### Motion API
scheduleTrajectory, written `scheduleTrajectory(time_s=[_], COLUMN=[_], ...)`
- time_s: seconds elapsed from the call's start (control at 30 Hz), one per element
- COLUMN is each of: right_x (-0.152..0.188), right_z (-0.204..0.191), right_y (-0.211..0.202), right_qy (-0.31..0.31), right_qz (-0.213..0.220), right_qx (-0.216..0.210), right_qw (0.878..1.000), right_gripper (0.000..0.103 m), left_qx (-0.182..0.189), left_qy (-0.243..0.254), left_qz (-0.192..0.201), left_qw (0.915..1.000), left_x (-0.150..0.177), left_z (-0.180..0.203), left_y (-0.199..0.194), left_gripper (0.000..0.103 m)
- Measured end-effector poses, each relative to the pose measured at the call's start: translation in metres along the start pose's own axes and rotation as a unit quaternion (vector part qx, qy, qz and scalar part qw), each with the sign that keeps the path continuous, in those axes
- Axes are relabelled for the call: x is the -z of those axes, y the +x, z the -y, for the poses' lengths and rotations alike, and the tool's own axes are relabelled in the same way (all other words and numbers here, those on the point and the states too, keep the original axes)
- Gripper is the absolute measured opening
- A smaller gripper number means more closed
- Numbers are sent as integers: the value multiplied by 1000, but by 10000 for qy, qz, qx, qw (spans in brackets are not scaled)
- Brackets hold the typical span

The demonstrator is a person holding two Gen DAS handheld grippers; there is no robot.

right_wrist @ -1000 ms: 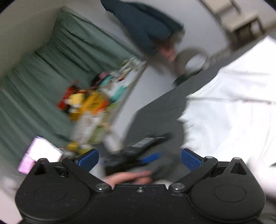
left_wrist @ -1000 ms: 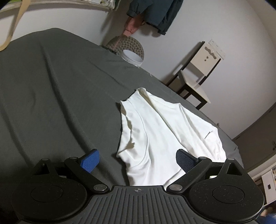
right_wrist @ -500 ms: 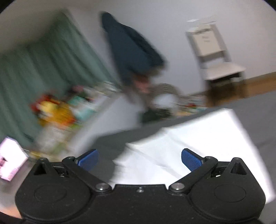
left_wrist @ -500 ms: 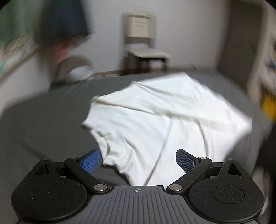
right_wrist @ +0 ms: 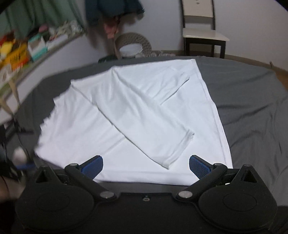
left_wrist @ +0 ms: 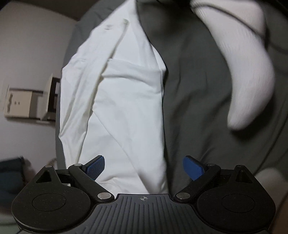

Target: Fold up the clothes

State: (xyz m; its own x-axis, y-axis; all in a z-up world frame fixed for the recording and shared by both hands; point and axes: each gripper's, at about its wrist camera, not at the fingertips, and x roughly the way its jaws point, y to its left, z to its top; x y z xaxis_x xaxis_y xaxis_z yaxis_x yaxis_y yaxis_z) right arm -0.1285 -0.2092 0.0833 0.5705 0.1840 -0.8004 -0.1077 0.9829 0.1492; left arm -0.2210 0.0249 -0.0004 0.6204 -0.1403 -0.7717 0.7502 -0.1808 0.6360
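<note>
Holding both grippers above the bed, I have nothing clamped in either one. My right gripper hangs with its blue pads spread wide, just over the near hem of the white shirt. The shirt lies spread on the dark grey bedsheet, its body flat and both long sleeves folded across the front. One sleeve runs diagonally from the far left shoulder down toward the near right, its cuff ending close to my right pad. The other sleeve lies shorter, across the far right part of the shirt. The shirt's right edge runs straight from the far corner of the garment to the near edge of the bed.

My left gripper is also released, pads apart, and it looks along the shirt from one side; the cloth passes under the left pad while the right pad sits over bare sheet. A person's foot in a white sock rests on the sheet well to the right of the shirt, blurred.

Beyond the far edge of the bed stand a chair, a woven basket and a dark jacket hanging on the wall. A shelf of colourful clutter runs along the left.
</note>
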Motion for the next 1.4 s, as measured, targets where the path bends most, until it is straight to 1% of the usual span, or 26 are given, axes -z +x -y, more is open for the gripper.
scheduleTrajectory(time_s=[0.07, 0.1, 0.17, 0.27, 0.3, 0.37, 0.4, 0.5, 0.57, 0.63, 0.67, 0.73, 0.77, 0.83, 0.87, 0.93, 0.97, 1.03, 1.1, 1.13, 1.27, 1.4], right_x=[0, 2, 5, 6, 7, 10, 11, 16, 18, 20, 21, 25, 27, 34, 38, 42, 43, 43, 42, 39, 30, 24], right_z=[-8, -7, -7, -15, -17, -23, -26, -36, -41, -45, -47, -51, -54, -62, -67, -79, -86, -104, -127, -139, -182, -206], right_y=[5, 5, 8, 14, 16, 17, 17, 15, 13, 10, 9, 8, 8, 11, 14, 17, 18, 21, 26, 30, 43, 56], right_qy=[-169, -212, -270, -283, -282, -301, -359, -659, -980, -1430, -1656, -2236, -2590, -3313, -3624, -3915, -3962, -3928, -3829, -3778, -3580, -3498], right_qz=[-124, -153, -196, -265, -291, -335, -335, -306, -259, -201, -172, -95, -30, 115, 191, 261, 290, 412, 630, 670, 787, 759], right_qx=[0, -51, -145, -249, -282, -338, -339, -248, -109, 30, 99, 298, 399, 599, 629, 475, 353, -29, -428, -557, -1053, -1323], right_qw=[9998, 9996, 9993, 9989, 9988, 9984, 9982, 9970, 9948, 9895, 9860, 9742, 9650, 9416, 9297, 9186, 9170, 9187, 9207, 9218, 9244, 9243], right_gripper=[103, 103, 103, 103, 103, 103, 103, 103, 103, 103, 103, 103, 103, 103, 103, 103, 103, 103, 103, 103, 103, 103], left_qx=[-115, -126, -84, -155, -177, -213, -231, -285, -320, -330, -347, -380, -389, -407, -414, -426, -432, -442, -399, -372, -177, -64], left_qy=[414, 602, 793, 878, 888, 830, 787, 733, 632, 295, 176, 4, -66, -199, -253, -348, -381, -452, -742, -905, -1546, -2040], left_qz=[-146, -221, -306, -472, -521, -596, -619, -663, -665, -638, -613, -560, -546, -526, -521, -514, -509, -496, -452, -427, -383, -346], left_qw=[9990, 9979, 9963, 9949, 9945, 9945, 9947, 9947, 9953, 9970, 9974, 9977, 9977, 9976, 9975, 9972, 9970, 9968, 9954, 9943, 9871, 9783], left_x=[-1, -2, -5, -6, -6, -7, -8, -10, -10, -10, -9, -6, -5, -5, -4, -2, -2, -1, 2, 3, 9, 17], left_z=[12, 19, 29, 40, 42, 46, 46, 49, 50, 44, 41, 35, 33, 31, 30, 29, 29, 28, 21, 17, 5, -1], left_y=[6, 9, 13, 21, 24, 28, 28, 29, 28, 26, 25, 22, 21, 18, 18, 17, 16, 14, 13, 12, 11, 12], left_gripper=[67, 66, 63, 61, 52, 43, 36, 27, 18, 10, 8, 8, 8, 8, 8, 8, 8, 8, 8, 8, 9, 10])
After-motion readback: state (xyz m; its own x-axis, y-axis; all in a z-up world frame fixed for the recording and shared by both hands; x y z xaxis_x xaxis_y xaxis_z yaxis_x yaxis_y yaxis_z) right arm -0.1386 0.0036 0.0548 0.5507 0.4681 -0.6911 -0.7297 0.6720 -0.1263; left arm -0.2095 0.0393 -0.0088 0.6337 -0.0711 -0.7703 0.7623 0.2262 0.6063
